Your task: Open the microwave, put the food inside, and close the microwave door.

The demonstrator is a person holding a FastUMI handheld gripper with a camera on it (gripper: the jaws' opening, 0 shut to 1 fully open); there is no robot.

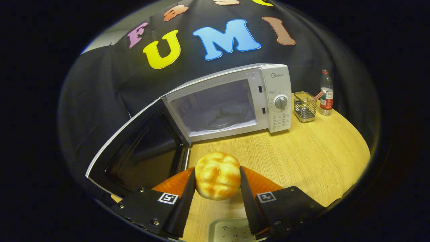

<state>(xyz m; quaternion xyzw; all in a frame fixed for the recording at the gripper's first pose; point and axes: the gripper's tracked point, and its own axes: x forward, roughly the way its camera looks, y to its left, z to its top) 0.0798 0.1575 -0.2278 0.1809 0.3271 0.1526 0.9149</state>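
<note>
A golden bread roll [217, 175] is held between my two fingers, lifted above the wooden table [302, 158]; my gripper [217, 178] is shut on it, both fingers pressing its sides. Beyond the fingers stands a white microwave [235, 101] with its door [141, 151] swung wide open to the left. Its cavity [216, 111] shows a glass turntable inside and nothing on it. The control panel with a round dial [281, 102] is on the microwave's right side.
A wire basket [305, 107] holding a pen stands right of the microwave, with a clear water bottle [326, 93] just beyond it. A pale tray [228, 230] lies on the table below the fingers. Bare tabletop stretches between roll and microwave.
</note>
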